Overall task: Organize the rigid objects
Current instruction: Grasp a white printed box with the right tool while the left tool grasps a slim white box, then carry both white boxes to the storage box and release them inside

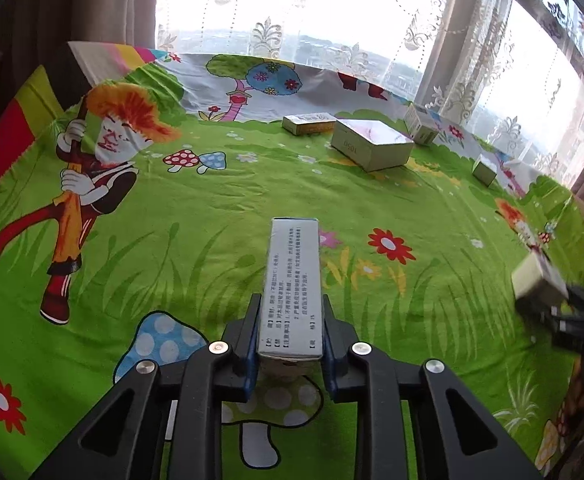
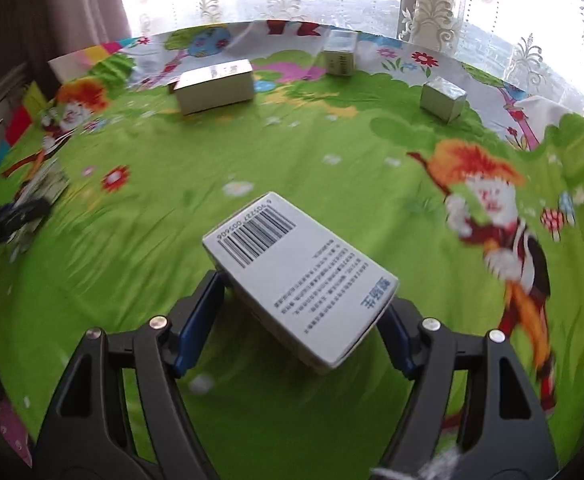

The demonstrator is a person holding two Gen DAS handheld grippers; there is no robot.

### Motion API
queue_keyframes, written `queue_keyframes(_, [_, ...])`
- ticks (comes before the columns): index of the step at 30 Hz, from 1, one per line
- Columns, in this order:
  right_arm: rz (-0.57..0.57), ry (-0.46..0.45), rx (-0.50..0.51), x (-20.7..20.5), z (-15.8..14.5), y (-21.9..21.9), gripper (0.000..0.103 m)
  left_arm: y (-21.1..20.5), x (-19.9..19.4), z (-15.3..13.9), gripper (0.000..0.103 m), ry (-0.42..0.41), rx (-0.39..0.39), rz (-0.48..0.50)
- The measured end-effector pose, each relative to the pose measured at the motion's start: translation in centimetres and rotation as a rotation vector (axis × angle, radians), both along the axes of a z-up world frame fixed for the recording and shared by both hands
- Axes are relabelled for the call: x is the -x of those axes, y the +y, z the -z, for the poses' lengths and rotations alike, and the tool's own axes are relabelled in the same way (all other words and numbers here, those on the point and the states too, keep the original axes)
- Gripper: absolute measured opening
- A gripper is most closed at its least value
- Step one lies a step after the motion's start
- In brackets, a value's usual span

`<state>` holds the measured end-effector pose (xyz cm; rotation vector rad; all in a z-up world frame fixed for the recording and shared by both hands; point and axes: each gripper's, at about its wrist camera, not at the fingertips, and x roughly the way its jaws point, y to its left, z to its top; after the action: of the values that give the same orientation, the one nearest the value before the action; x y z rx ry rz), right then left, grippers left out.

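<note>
My left gripper [image 1: 291,316] is shut on a narrow white box with printed text [image 1: 292,280], held on edge above the green cartoon cloth. My right gripper [image 2: 304,308] is shut on a wider white box with a barcode [image 2: 296,276], held tilted above the cloth. The right gripper with its box also shows at the right edge of the left wrist view [image 1: 548,292]. The left gripper shows blurred at the left edge of the right wrist view [image 2: 16,216]. On the far side lie a large white box [image 1: 372,148] [image 2: 214,86] and three smaller boxes [image 1: 308,123] [image 1: 422,124] [image 1: 485,171].
The green cartoon cloth [image 1: 212,216] covers the whole surface. Lace curtains and a window [image 1: 312,8] stand behind the far edge. Brown drapes [image 1: 104,4] hang at the left. A striped coloured cushion [image 1: 12,128] lies at the far left.
</note>
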<state>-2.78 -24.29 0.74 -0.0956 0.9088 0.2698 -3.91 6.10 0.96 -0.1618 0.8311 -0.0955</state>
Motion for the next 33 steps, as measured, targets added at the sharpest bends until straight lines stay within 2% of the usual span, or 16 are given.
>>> queue_keyframes(4, [-0.061,-0.007,0.033,2.4,0.2,2.6,0.077,0.3,2.0,-0.7,0.025,-0.029,-0.007,-0.032])
queue_keyframes(7, [-0.061,0.003,0.013,2.1,0.6,2.7,0.077,-0.1,5.9,-1.6,0.025,-0.055,0.023,-0.022])
queue_keyframes(12, [-0.062,0.002,0.018,2.0,0.6,2.6,0.077,-1.2,12.3,-2.9,0.025,-0.084,-0.011,0.031])
queue_keyframes(17, [-0.060,0.001,0.024,1.9,0.6,2.6,0.077,-0.1,16.7,-3.5,0.025,-0.101,-0.031,0.029])
queue_keyframes(25, [-0.014,0.020,0.020,3.4,0.4,3.8,0.077,5.2,22.0,-3.8,0.025,-0.118,-0.041,-0.128])
queue_keyframes(29, [-0.049,0.044,0.005,4.5,0.2,5.9,0.077,7.2,23.6,-3.5,0.025,-0.118,-0.041,-0.195])
queue_keyframes(33, [-0.149,0.077,-0.026,5.9,-0.3,9.2,0.077,8.8,24.2,-3.4,0.025,-0.121,-0.021,-0.245])
